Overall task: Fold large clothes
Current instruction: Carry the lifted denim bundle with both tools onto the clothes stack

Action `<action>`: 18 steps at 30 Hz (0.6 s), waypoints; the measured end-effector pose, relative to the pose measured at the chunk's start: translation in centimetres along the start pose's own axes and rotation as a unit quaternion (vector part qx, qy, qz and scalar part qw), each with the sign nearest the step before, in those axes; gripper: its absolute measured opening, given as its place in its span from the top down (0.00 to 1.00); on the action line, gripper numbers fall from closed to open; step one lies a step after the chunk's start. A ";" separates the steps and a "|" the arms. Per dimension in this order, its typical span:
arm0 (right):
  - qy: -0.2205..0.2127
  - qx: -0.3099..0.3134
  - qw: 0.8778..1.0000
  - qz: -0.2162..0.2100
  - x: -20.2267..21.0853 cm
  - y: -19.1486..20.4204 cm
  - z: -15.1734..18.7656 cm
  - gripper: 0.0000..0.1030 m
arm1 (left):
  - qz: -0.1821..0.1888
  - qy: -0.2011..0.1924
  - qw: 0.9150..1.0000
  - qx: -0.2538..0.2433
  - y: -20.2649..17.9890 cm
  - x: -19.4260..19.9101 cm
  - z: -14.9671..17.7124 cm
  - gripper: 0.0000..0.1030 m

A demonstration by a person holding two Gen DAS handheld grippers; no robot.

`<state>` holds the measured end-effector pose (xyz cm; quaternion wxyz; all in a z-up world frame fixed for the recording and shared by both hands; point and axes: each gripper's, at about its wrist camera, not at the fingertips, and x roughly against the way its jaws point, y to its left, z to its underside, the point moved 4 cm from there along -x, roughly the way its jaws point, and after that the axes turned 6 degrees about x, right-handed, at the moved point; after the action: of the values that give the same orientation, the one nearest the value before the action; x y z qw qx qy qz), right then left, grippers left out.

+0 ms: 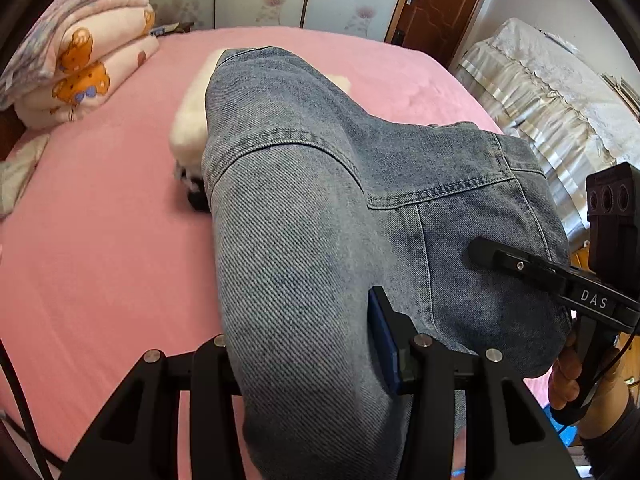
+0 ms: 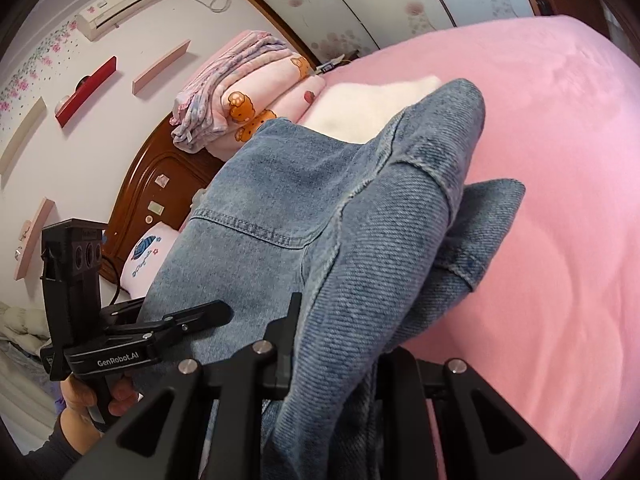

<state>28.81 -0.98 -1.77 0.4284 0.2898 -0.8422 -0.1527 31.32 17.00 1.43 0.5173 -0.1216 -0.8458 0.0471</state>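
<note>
Up top, denim jacket (image 1: pixel 304 216) edges in both claws, clear of pink bed (image 1: pixel 100 260).

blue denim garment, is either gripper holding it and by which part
Both grip the blue denim garment: left gripper and right gripper each clamp bunched fabric at its near end, lifted over the pink bed.

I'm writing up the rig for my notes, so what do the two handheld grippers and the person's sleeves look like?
Both grippers are matte black with silver bolts. The right gripper reads "DAS" in white; the left gripper reads "GenRobot.AI". Each carries a black box with three round lenses. The left has a blue finger pad. The sleeves are dark grey.
</note>
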 end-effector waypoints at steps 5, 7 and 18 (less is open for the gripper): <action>-0.020 0.011 1.000 0.008 -2.2 -0.3 -5.2 0.84 | 0.004 -0.017 1.000 -0.008 1.8 -1.1 -6.0 0.57; -0.028 0.012 0.999 0.011 -3.3 -0.6 -7.3 0.84 | 0.002 -0.022 1.000 -0.016 2.3 -1.9 -8.5 0.57; -0.095 0.004 0.995 0.022 -10.4 -4.4 -18.6 0.84 | -0.008 -0.065 0.997 -0.052 5.1 -7.5 -22.4 0.57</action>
<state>50.28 1.79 0.33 0.3482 0.2570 -0.8859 -0.1669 55.26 19.01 4.28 0.4547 -0.1381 -0.8799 0.0067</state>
